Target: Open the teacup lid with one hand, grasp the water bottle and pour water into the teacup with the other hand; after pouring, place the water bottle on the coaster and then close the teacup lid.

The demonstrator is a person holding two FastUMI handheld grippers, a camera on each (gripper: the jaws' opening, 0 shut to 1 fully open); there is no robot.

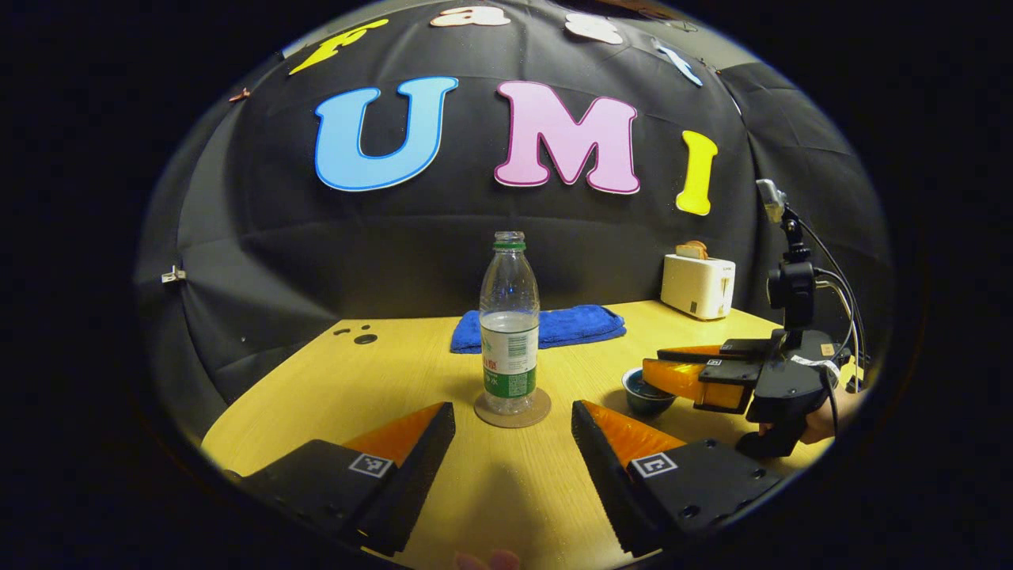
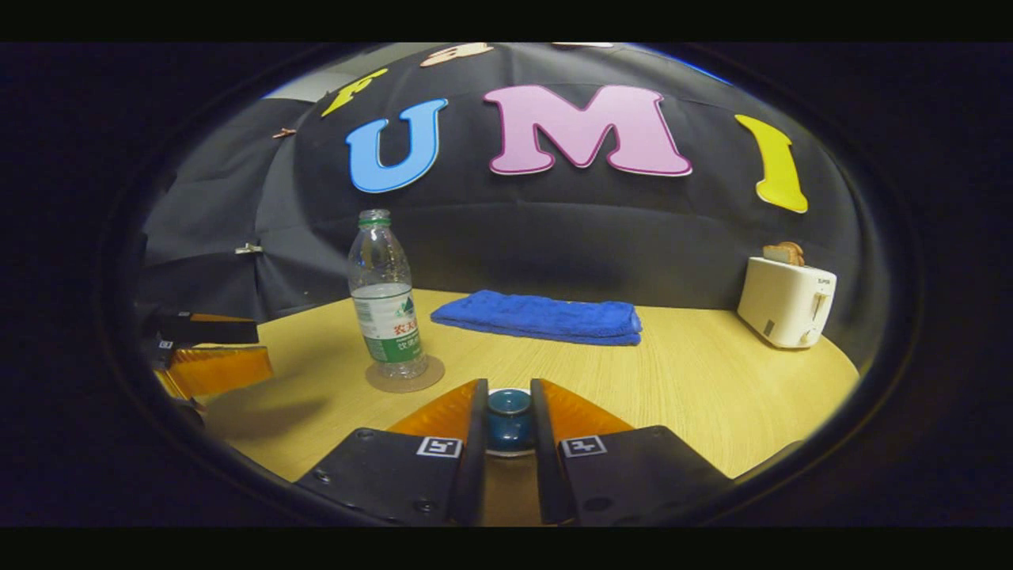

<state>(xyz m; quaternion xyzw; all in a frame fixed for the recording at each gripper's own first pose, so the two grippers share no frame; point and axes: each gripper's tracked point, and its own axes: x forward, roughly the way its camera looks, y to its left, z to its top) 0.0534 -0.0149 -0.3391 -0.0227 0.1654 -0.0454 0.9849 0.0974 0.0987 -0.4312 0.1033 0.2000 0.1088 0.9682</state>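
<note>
A clear water bottle (image 1: 510,332) with no cap, about half full, stands upright on a round coaster (image 1: 487,416) at the table's middle. My left gripper (image 1: 513,419) is open just in front of it, one finger on either side and apart from it. To the right a small blue teacup (image 1: 645,396) sits with its mouth uncovered. My right gripper (image 1: 653,362) hovers just above its right side. In the right gripper view that gripper (image 2: 509,386) is shut on the blue teacup lid (image 2: 509,416). The bottle (image 2: 385,305) and the left gripper (image 2: 261,344) stand to its left.
A folded blue towel (image 1: 546,326) lies behind the bottle near the wall. A white toaster (image 2: 785,301) holding a slice of bread stands at the back right. A hand (image 1: 823,423) holds the right gripper at the wooden table's (image 2: 712,396) right edge.
</note>
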